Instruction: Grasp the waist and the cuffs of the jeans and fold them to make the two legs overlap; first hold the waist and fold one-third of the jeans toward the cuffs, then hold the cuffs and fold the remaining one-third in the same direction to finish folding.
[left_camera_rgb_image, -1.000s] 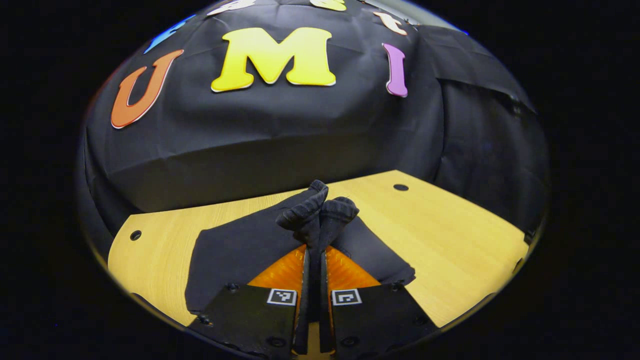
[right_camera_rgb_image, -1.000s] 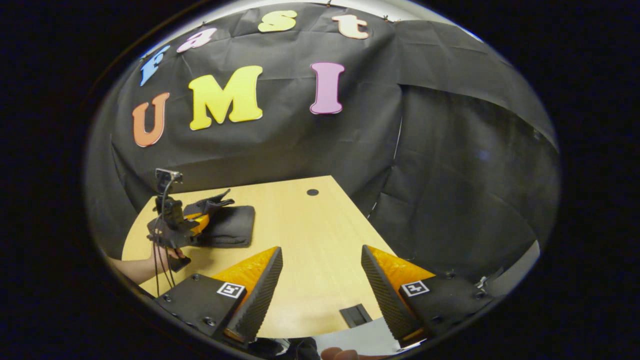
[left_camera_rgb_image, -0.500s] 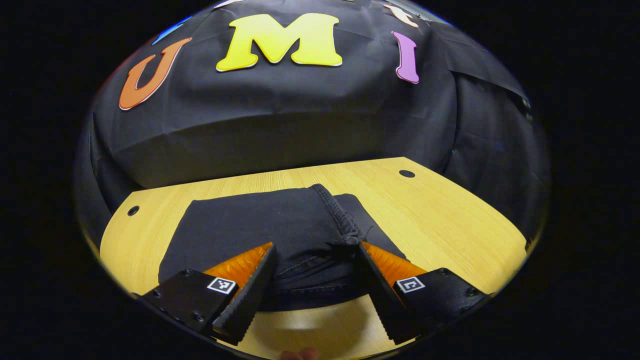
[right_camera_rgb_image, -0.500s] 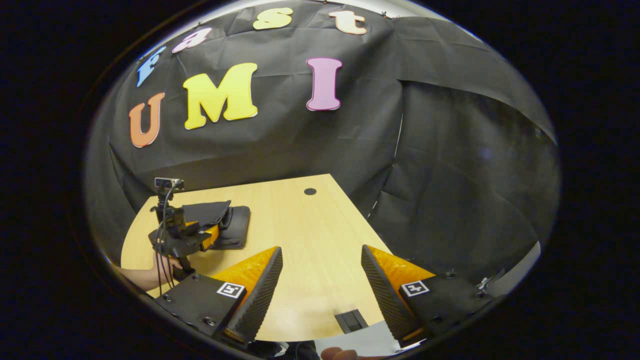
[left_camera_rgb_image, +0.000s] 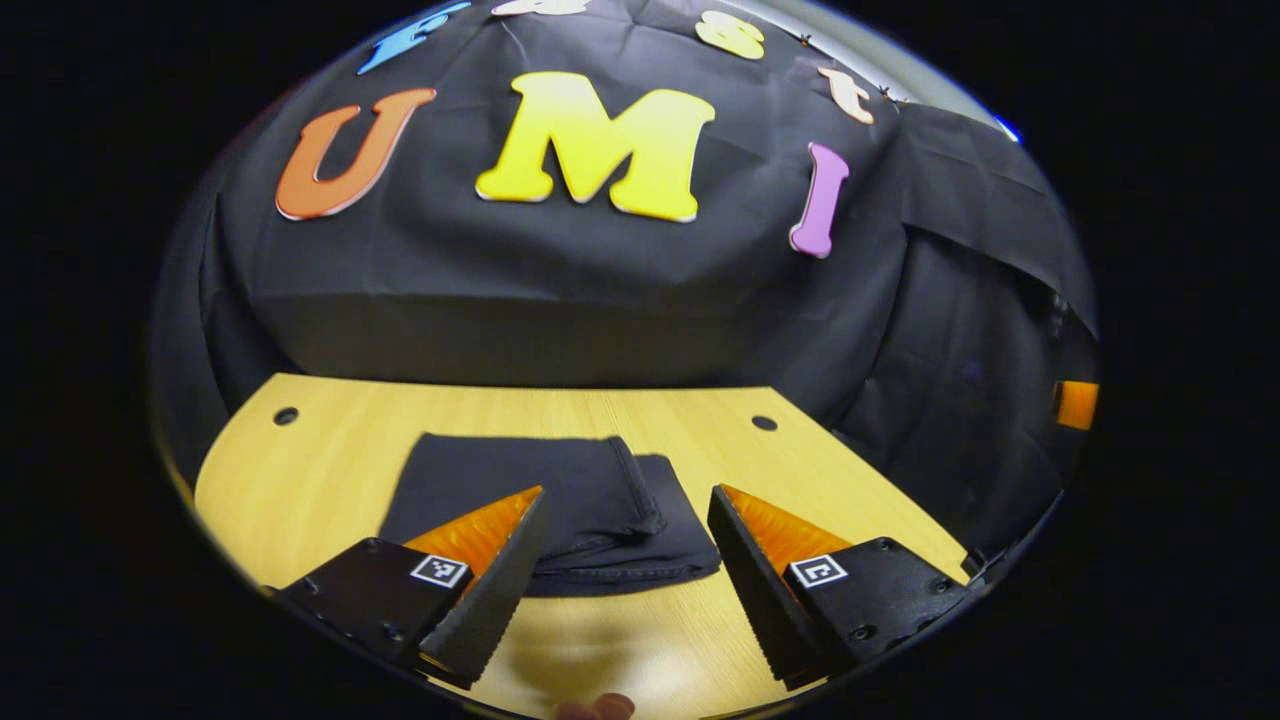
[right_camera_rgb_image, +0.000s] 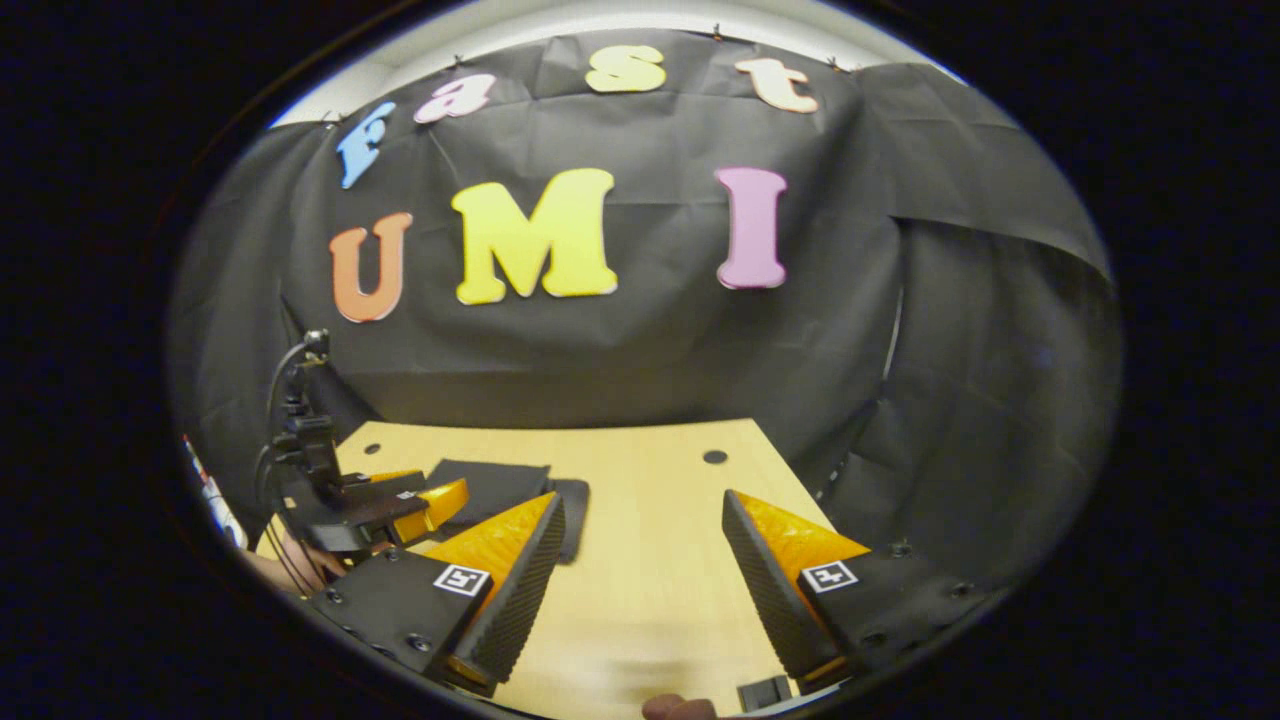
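The dark jeans (left_camera_rgb_image: 560, 505) lie folded into a compact rectangle on the light wooden table (left_camera_rgb_image: 330, 450), with a cuff seam running down the top layer. My left gripper (left_camera_rgb_image: 625, 560) is open, hovering just in front of the bundle's near edge and holding nothing. In the right gripper view the same jeans (right_camera_rgb_image: 500, 482) rest at the left of the table (right_camera_rgb_image: 660, 560). My right gripper (right_camera_rgb_image: 640, 570) is open over bare wood, well to the right of the jeans. The left gripper (right_camera_rgb_image: 410, 500) appears there too, held by a hand at the left edge.
Black cloth walls close the table at the back and right. Small round holes (left_camera_rgb_image: 285, 415) (left_camera_rgb_image: 765, 423) mark the tabletop's far corners, and another hole (right_camera_rgb_image: 714, 456) is in the right gripper view. Cables rise from the left gripper's mount (right_camera_rgb_image: 295, 420).
My left gripper opened, letting go of the jeans' cuffs, then backed away and rose from the folded bundle. The right gripper tilted upward, staying open.
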